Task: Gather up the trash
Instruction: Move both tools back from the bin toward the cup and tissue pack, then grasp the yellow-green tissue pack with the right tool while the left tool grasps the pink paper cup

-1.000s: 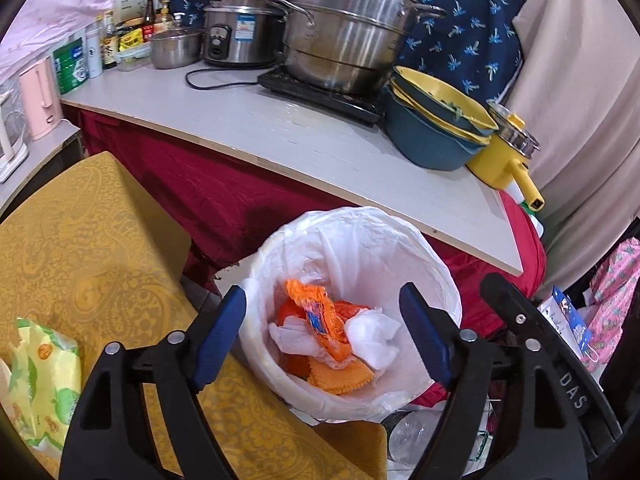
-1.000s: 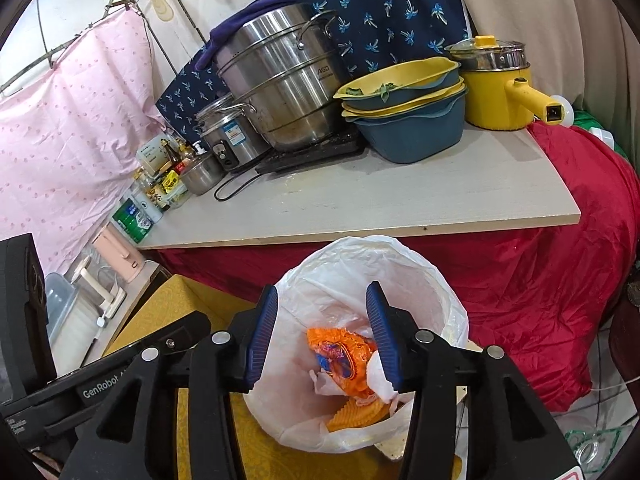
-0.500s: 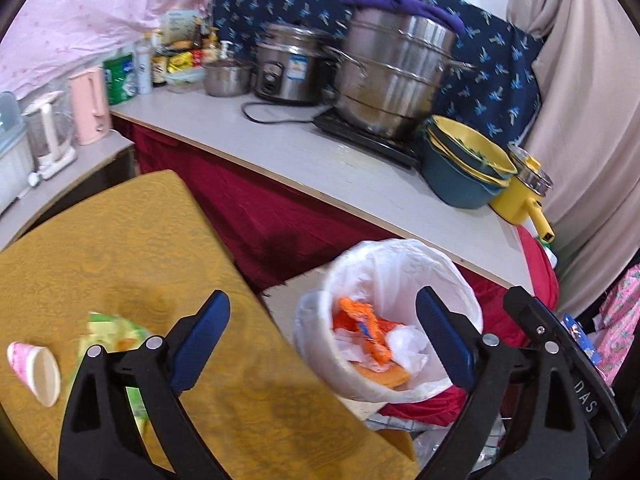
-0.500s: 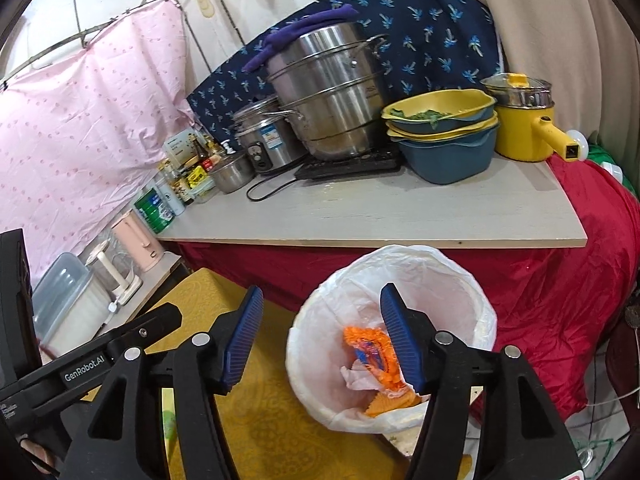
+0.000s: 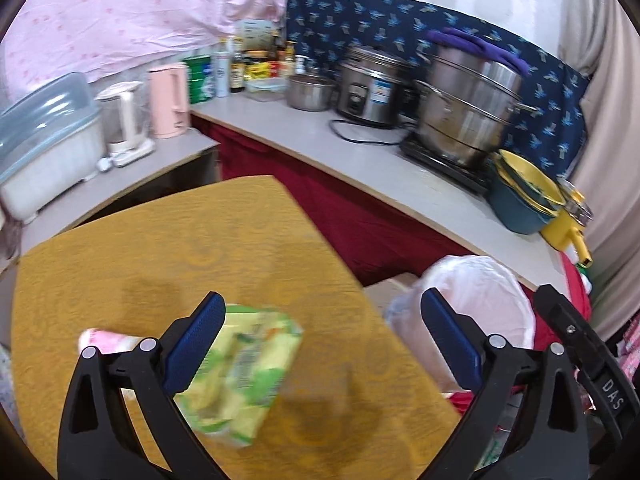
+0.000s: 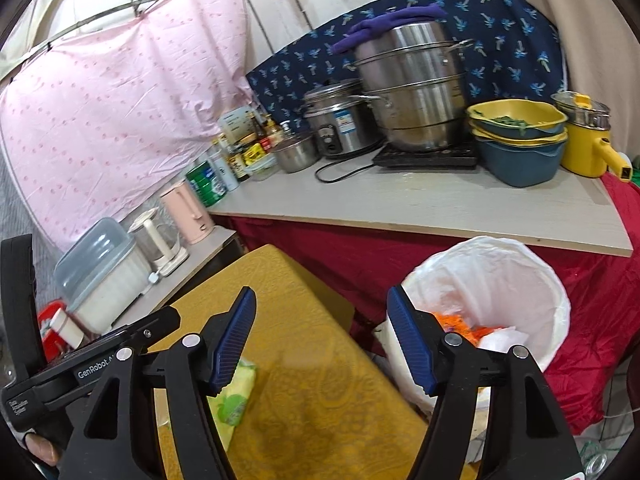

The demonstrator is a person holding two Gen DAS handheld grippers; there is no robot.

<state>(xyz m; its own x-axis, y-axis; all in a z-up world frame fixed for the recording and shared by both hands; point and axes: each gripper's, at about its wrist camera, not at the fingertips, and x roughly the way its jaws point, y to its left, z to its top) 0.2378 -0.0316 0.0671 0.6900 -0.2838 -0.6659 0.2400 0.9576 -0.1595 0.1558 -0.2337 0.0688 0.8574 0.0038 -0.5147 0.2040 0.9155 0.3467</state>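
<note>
A green and yellow wrapper [image 5: 244, 372] lies on the yellow table [image 5: 160, 248], just inside the left finger of my open, empty left gripper [image 5: 320, 344]. A pink paper cup [image 5: 104, 340] lies behind that finger. The wrapper also shows in the right wrist view [image 6: 236, 396]. The white-lined bin [image 6: 496, 280] with orange and white trash [image 6: 472, 330] stands off the table's right edge. It also shows in the left wrist view [image 5: 480, 292]. My right gripper [image 6: 322, 340] is open and empty above the table edge.
A grey counter [image 6: 420, 204] on red cloth runs behind, holding steel pots [image 6: 412, 92], a rice cooker [image 6: 340, 120], stacked basins [image 6: 520, 140], a yellow pot [image 6: 588, 140] and bottles. A side shelf at the left holds a pink kettle [image 5: 170, 100] and a clear-lidded box [image 5: 44, 136].
Both grippers have swung left and back from over the bin towards the table. The wrapper and cup have come between and beside the left fingers. The right jaws have opened wider.
</note>
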